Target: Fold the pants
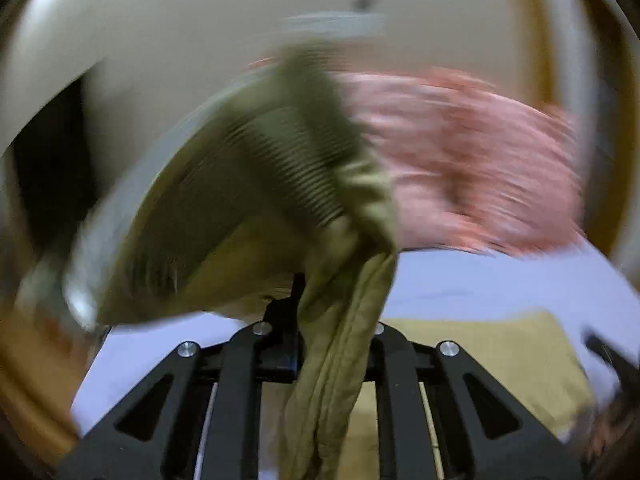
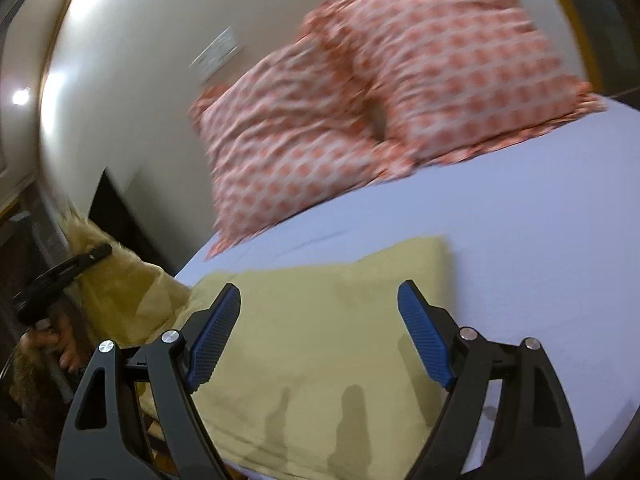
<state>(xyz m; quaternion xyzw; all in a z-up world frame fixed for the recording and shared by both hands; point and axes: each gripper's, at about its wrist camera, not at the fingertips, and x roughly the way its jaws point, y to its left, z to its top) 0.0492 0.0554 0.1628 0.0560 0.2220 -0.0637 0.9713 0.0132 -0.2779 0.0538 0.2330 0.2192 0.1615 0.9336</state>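
The olive-yellow pants (image 2: 320,332) lie partly spread on the pale blue bed sheet (image 2: 540,240). My left gripper (image 1: 320,312) is shut on a bunched end of the pants (image 1: 248,208) and holds it in the air; the cloth drapes over the fingers and hides the tips. In the right wrist view the left gripper (image 2: 96,254) shows at the bed's left edge with the lifted cloth (image 2: 120,292). My right gripper (image 2: 318,300) is open and empty, hovering just above the flat part of the pants.
Two pillows (image 2: 360,120) with a pink and white pattern lean against the cream wall (image 2: 140,80) at the head of the bed; they also show in the left wrist view (image 1: 460,160). A dark piece of furniture (image 2: 116,216) stands left of the bed.
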